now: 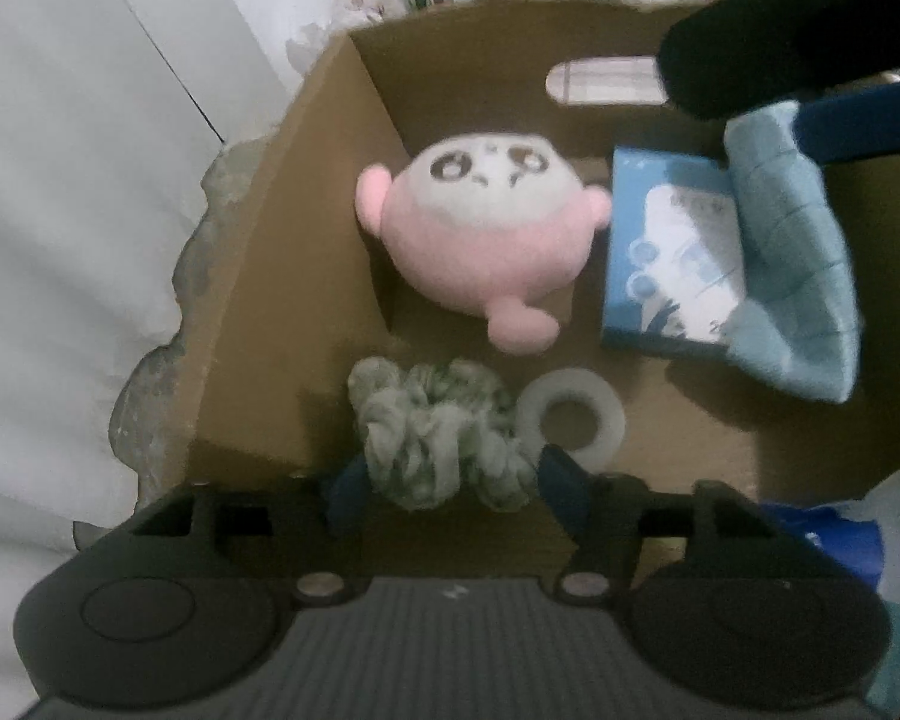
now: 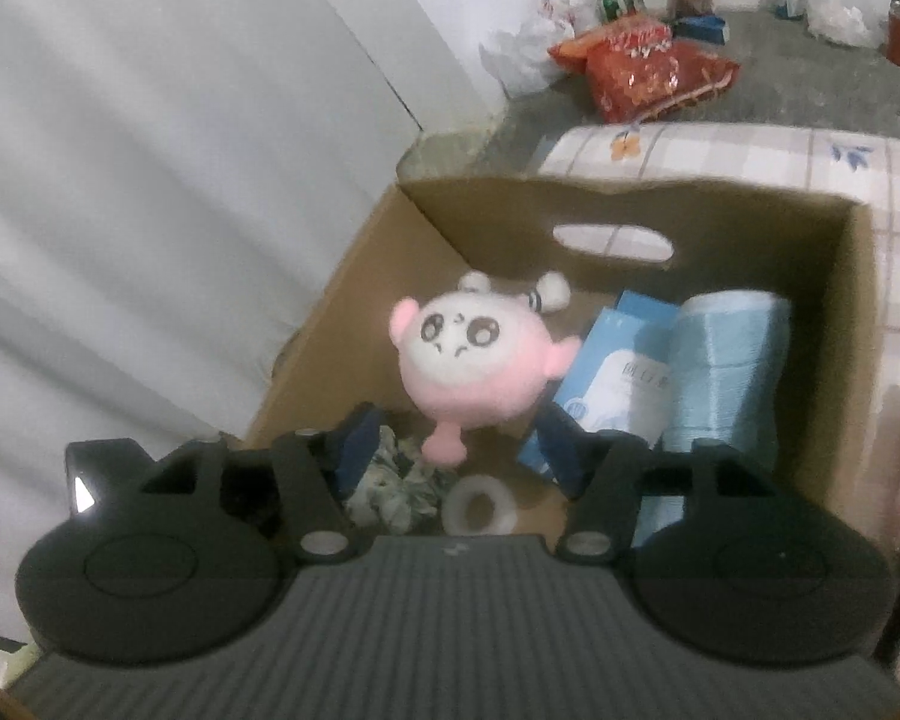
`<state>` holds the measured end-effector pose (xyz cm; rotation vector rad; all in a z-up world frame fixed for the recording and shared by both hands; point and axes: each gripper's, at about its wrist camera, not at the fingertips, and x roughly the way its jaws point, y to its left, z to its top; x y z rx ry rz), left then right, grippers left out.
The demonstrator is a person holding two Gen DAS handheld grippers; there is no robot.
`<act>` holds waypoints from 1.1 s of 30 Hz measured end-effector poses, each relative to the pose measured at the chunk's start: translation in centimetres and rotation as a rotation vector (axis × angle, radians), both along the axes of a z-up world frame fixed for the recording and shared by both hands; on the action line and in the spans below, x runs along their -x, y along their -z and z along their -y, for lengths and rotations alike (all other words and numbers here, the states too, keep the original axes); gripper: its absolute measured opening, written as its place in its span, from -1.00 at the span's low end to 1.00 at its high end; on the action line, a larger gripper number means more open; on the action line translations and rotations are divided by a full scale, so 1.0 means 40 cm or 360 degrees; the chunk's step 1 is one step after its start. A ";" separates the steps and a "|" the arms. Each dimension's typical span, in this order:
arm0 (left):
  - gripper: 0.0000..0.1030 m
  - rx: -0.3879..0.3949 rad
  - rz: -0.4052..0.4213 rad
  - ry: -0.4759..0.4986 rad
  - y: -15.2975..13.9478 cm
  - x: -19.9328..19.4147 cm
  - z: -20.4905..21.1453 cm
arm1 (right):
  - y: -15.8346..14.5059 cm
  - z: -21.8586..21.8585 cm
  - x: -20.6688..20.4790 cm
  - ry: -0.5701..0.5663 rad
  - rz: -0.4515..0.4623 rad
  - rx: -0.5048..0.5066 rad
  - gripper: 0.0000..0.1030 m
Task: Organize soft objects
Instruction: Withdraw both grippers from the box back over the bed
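A cardboard box (image 1: 306, 180) holds a pink and white plush toy (image 1: 480, 234), a green-white scrunchie (image 1: 438, 438), a white tape ring (image 1: 570, 414), a blue packet (image 1: 666, 252) and a light blue cloth (image 1: 792, 276). My left gripper (image 1: 450, 492) is open above the box, its fingers either side of the scrunchie, which lies loose on the box floor. My right gripper (image 2: 456, 444) is open and empty above the box, near the plush toy (image 2: 474, 360). The scrunchie (image 2: 396, 486) and tape ring (image 2: 480, 507) lie below it. The right gripper also shows at the top right of the left wrist view (image 1: 768, 42).
A white wall (image 2: 150, 180) runs along the box's left side. A checked cloth (image 2: 750, 156) lies behind the box. Red snack bags (image 2: 642, 66), bottles and plastic bags sit on the grey floor beyond. A blue and white packet (image 1: 858, 552) lies at right.
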<state>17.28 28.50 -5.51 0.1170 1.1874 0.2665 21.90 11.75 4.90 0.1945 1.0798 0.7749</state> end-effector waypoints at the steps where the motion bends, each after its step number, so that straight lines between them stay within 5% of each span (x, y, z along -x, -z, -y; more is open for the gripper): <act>1: 0.51 -0.0012 0.0014 0.0001 -0.009 0.002 0.004 | -0.013 0.010 0.007 0.0005 0.0021 -0.0009 0.24; 3: 0.69 -0.0076 0.0060 -0.0005 -0.035 0.012 0.014 | -0.033 0.022 0.017 0.0010 0.0072 -0.0023 0.32; 12: 0.70 -0.0114 0.0210 -0.0056 -0.141 0.081 0.020 | -0.152 0.122 0.089 0.0043 0.0210 -0.0112 0.45; 19: 0.78 0.0017 0.0475 0.0023 -0.268 0.181 0.075 | -0.285 0.293 0.203 0.0094 0.0403 -0.0161 0.63; 21: 0.82 0.0084 0.0575 0.0067 -0.308 0.227 0.106 | -0.317 0.360 0.246 0.0134 0.0479 -0.0132 0.87; 26: 0.97 0.0287 0.0733 0.0250 -0.378 0.321 0.214 | -0.378 0.538 0.362 0.0214 0.0737 0.0116 0.98; 33: 0.99 0.0604 0.0789 0.0504 -0.389 0.378 0.390 | -0.379 0.776 0.501 0.0304 0.0976 0.0539 0.98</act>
